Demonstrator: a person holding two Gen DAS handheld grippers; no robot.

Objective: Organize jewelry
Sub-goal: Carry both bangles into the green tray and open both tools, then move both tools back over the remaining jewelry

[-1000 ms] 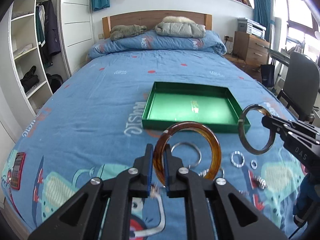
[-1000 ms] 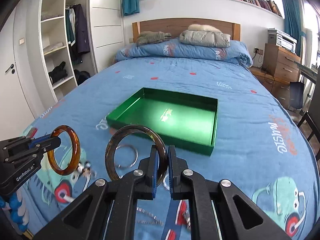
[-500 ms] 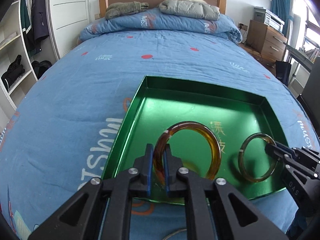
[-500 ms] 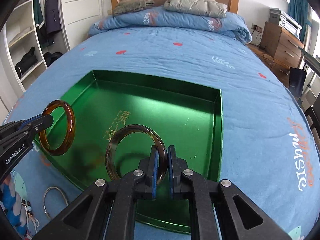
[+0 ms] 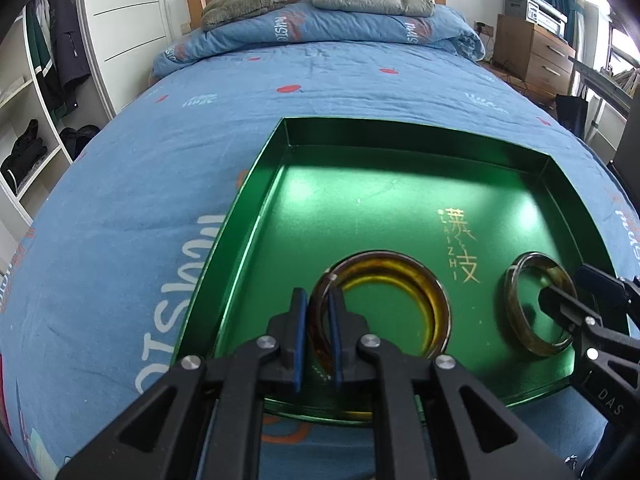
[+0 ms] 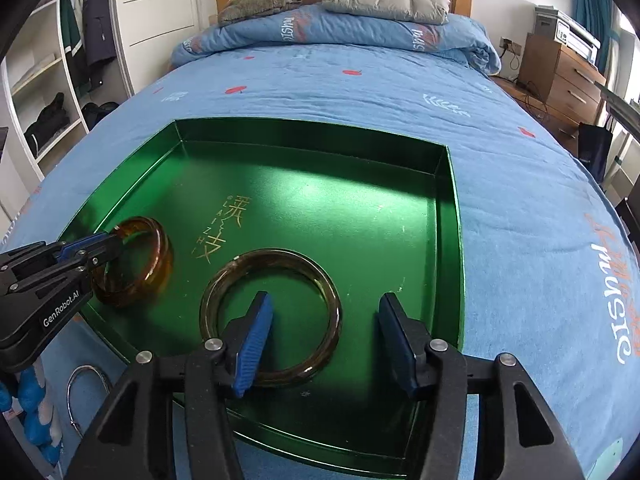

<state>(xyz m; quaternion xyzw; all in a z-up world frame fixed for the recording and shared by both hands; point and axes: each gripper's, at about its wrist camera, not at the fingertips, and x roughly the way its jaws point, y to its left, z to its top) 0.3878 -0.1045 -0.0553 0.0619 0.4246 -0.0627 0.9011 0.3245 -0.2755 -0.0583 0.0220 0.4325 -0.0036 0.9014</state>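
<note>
Amber bangle (image 5: pixel 430 304) between left fingers (image 5: pixel 298 334), seemingly touching tray (image 5: pixel 400 136)

Bright, even daylight enters from windows at the right edge of both frames. A soft glare patch sits mid-frame on the green tray (image 6: pixel 448 216) floor. Fisheye distortion bows the bed (image 5: pixel 120 184); corners vignette to black. Focus stays sharp, shadows soft.

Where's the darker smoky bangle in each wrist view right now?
Left wrist view: the smoky bangle lies at lower right in the green tray, with the right gripper at it.
Right wrist view: bangle at lower centre, one open finger inside its ring.
Shared landmark: the gold lettering on the tray floor.
</note>
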